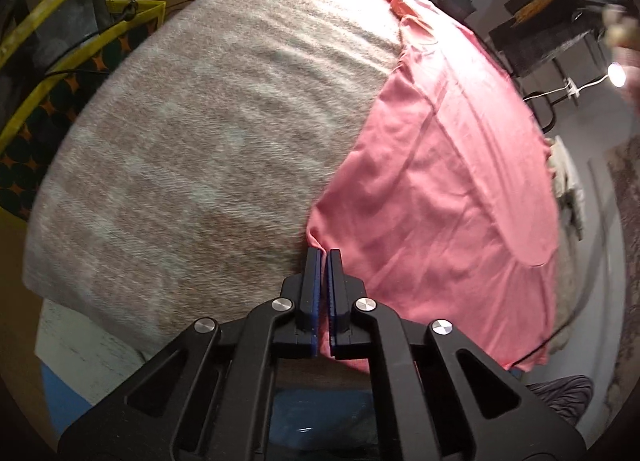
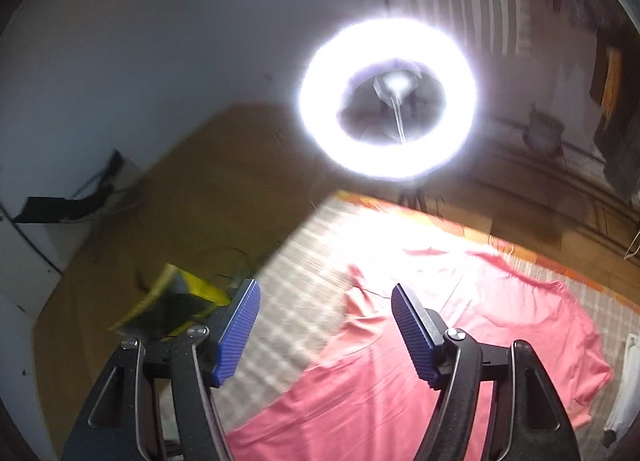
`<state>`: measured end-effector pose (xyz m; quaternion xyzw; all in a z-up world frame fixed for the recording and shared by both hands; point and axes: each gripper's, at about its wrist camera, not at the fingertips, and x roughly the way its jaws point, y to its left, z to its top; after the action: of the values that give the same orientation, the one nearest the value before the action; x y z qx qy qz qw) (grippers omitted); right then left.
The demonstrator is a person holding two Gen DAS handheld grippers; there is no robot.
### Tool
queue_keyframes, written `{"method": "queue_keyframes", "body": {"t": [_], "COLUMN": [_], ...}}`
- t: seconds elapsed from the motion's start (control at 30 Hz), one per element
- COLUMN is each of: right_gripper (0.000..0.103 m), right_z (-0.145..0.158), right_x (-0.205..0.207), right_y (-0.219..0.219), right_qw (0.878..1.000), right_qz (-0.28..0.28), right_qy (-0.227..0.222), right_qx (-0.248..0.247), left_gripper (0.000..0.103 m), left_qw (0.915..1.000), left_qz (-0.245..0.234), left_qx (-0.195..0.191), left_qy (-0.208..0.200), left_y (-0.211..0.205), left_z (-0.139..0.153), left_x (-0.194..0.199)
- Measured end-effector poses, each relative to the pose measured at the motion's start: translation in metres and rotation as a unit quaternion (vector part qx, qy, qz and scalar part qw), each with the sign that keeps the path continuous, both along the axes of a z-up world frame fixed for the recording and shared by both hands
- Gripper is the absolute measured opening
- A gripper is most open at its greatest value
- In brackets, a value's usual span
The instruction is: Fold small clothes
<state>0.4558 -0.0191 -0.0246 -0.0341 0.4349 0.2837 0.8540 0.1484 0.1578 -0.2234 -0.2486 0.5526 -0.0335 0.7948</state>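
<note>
One pink shirt [image 1: 440,189] on blanket [image 1: 192,149]; left gripper [image 1: 324,257] jaws pinch its corner, right gripper [image 2: 326,293] jaws spread.

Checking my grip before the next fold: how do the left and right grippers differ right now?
The left gripper has its jaws closed together at a corner of the pink shirt, seemingly pinching it; the right gripper has its jaws spread wide and holds nothing.
The left gripper sits low at the cloth on the grey blanket; the right gripper is raised above the shirt, pointing towards the ring light.
Both have black frames and blue ribbed pads.
</note>
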Motion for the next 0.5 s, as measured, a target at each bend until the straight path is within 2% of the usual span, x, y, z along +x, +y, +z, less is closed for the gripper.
{"method": "queue_keyframes", "body": {"t": [0.17,0.3,0.43,0.5], "right_gripper": [0.07,0.069,0.067,0.067], "right_z": [-0.072,-0.13,-0.177,-0.192], "right_x": [0.059,0.095,0.111,0.116], "right_y": [0.022,0.043,0.063,0.071], "right_qw": [0.999,0.997,0.994,0.994], "right_qz": [-0.012,-0.024,-0.024,-0.022], "right_qy": [0.024,0.064,0.087,0.089], "right_qx": [-0.03,-0.038,-0.057,-0.065], "left_gripper": [0.0,0.0,0.0,0.002], "left_qw": [0.9994,0.9984,0.9971,0.9977], "left_qz": [0.011,0.024,0.032,0.034], "left_qx": [-0.01,0.016,0.051,0.05], "left_qy": [-0.031,-0.048,-0.046,-0.03], "left_y": [-0.007,-0.01,-0.012,-0.012], "left_z": [0.02,0.029,0.026,0.019], "left_x": [-0.008,-0.017,-0.019,-0.016]}}
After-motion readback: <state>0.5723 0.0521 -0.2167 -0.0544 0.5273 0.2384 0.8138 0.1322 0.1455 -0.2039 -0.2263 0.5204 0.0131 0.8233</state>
